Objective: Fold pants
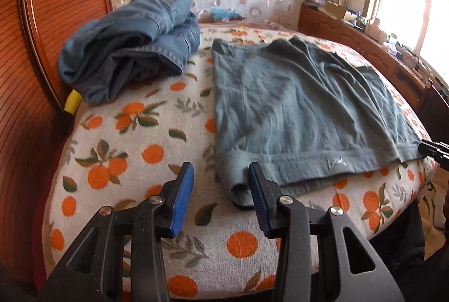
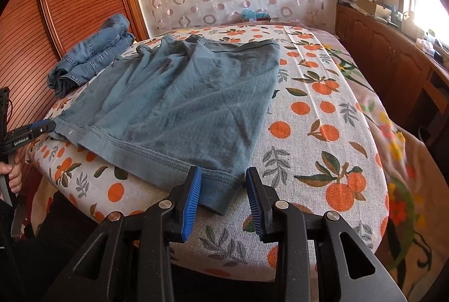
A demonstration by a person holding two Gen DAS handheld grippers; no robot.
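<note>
Grey-blue pants [image 1: 294, 111] lie folded flat on the orange-print bed cover [image 1: 134, 150]. In the left wrist view my left gripper [image 1: 221, 175] is open at the pants' near left corner; the hem corner lies between the pads, next to the right one, unpressed. In the right wrist view the pants [image 2: 179, 105] spread toward the back left. My right gripper [image 2: 223, 181] straddles their near right corner with both pads apart from the flat cloth. The left gripper [image 2: 42, 127] shows at the left edge, and the right gripper [image 1: 432, 150] at the right edge.
A pile of blue jeans [image 1: 129, 49] sits at the back left of the bed, also seen as jeans [image 2: 92, 57]. A slatted wooden panel [image 1: 33, 49] stands on the left, a wooden cabinet [image 2: 393, 54] on the right. A person's hand [image 2: 11, 175] holds the left gripper's handle.
</note>
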